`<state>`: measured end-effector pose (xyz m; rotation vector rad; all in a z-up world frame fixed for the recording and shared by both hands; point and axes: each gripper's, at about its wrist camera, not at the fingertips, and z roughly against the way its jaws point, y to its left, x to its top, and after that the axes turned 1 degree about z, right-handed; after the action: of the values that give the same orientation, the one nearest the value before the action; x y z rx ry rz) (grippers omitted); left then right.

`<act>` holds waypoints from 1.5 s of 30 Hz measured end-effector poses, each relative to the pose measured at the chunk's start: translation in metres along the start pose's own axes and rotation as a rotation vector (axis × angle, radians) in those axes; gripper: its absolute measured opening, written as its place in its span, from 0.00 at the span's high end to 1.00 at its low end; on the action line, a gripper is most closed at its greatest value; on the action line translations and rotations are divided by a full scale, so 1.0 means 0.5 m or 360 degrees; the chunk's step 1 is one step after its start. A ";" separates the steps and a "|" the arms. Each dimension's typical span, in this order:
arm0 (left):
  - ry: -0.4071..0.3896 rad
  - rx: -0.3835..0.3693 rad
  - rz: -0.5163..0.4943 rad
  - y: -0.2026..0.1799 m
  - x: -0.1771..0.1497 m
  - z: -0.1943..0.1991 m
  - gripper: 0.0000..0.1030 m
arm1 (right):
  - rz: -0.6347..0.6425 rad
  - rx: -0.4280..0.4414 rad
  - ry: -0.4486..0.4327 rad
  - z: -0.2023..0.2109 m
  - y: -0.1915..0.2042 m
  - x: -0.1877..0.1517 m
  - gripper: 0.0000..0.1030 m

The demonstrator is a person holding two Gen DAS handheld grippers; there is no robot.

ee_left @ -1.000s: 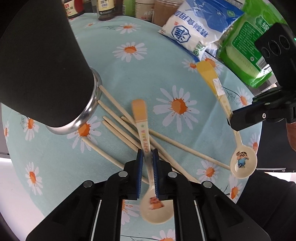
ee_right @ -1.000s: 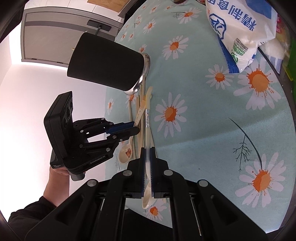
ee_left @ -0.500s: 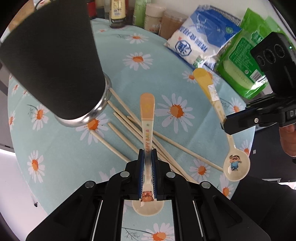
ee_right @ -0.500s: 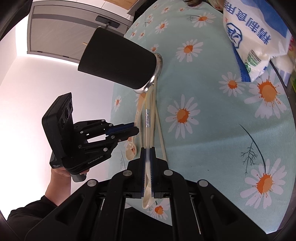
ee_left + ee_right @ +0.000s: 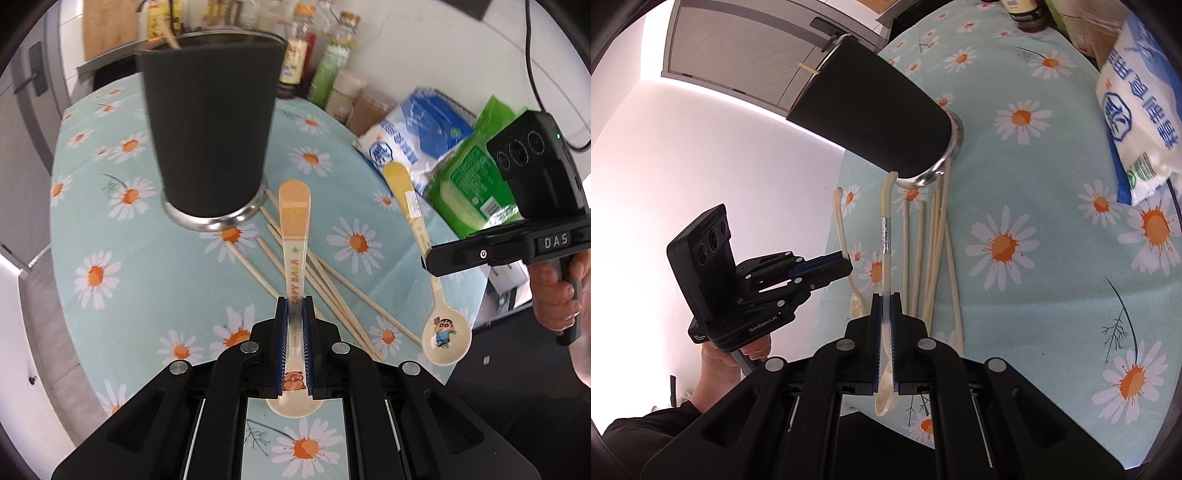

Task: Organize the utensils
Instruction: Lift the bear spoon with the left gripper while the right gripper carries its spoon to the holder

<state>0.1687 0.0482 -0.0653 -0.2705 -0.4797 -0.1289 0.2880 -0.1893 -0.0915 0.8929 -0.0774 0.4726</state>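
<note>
My left gripper (image 5: 294, 314) is shut on a cream spoon with an orange handle (image 5: 294, 229), held above the table, handle pointing at the black cup (image 5: 210, 129). My right gripper (image 5: 885, 310) is shut on a cream spoon with a yellow handle (image 5: 886, 221); the same spoon shows in the left wrist view (image 5: 417, 229), its cartoon bowl hanging down. The black cup (image 5: 875, 125) stands upright on a steel base, with one stick poking from its rim. Several wooden chopsticks (image 5: 314, 273) lie loose on the cloth beside the cup (image 5: 934, 251).
The round table has a light-blue daisy cloth (image 5: 129, 258). A white-blue bag (image 5: 410, 140), a green bag (image 5: 476, 192) and several bottles and jars (image 5: 325, 66) stand at the back. The table edge lies close below both grippers.
Both grippers have lifted their spoons higher off the table and tilted up, so the cup now shows side-on with its rim in view. The chopsticks have not moved.
</note>
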 end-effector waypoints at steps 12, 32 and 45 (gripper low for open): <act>-0.0268 -0.0013 0.0066 0.015 0.015 0.116 0.94 | 0.0191 -0.0016 -0.0061 -0.006 0.098 0.043 0.95; -0.0716 0.0036 0.0104 0.009 0.146 0.250 0.94 | 0.0530 -0.0040 -0.0510 0.095 0.251 0.174 0.95; -0.0928 0.0130 0.0161 0.012 0.263 0.257 0.93 | 0.0611 -0.0049 -0.0820 0.120 0.257 0.299 0.95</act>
<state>0.2293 0.0831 0.1047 -0.2501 -1.0454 0.0730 0.3743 -0.1126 0.0791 0.9555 -0.7349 0.5843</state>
